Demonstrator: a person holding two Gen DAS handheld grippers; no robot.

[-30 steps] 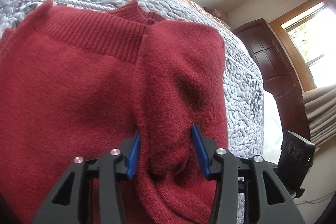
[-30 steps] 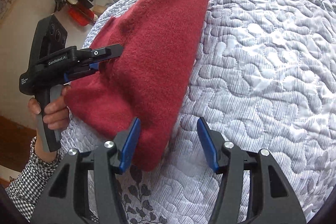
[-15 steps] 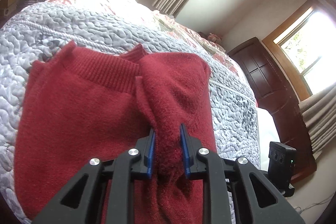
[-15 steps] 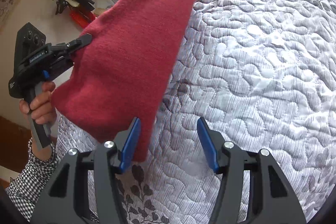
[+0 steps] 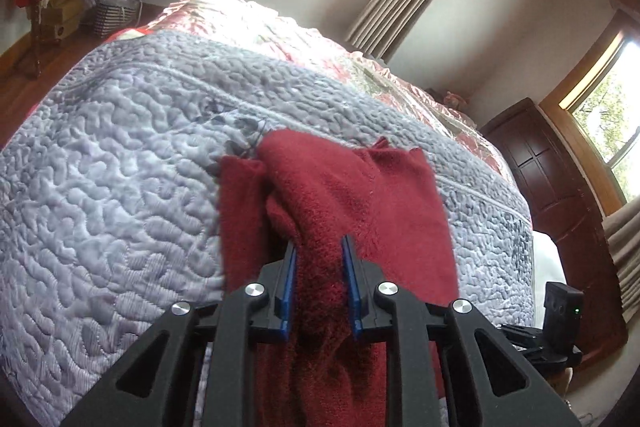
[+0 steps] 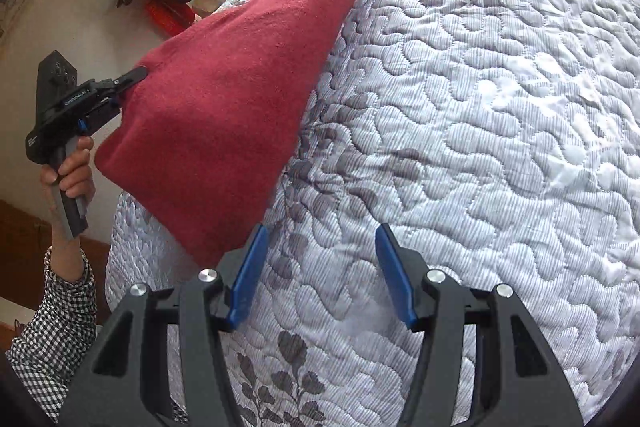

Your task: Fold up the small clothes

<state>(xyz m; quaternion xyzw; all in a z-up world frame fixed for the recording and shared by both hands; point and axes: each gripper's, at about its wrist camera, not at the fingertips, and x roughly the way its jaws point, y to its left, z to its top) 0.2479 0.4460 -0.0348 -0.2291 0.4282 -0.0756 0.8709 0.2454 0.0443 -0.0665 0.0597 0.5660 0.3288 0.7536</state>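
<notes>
Deep red knit sweater [image 6: 224, 115]; pale grey-lilac quilt [image 6: 480, 107] with dark leaf print lower centre; black-and-white checked sleeve [image 6: 52, 323] lower left; blue gripper pads [image 6: 246, 277].

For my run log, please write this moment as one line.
left claw: shut on red sweater, lifted | right claw: open, holds nothing | far end on quilt | fold: not done

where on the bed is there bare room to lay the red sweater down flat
The quilt is bare to the right of the red sweater, all the way ahead of the open right claw. It is also bare left of the sweater in the left wrist view. It is crowded only where the left claw lifts the sweater.
</notes>
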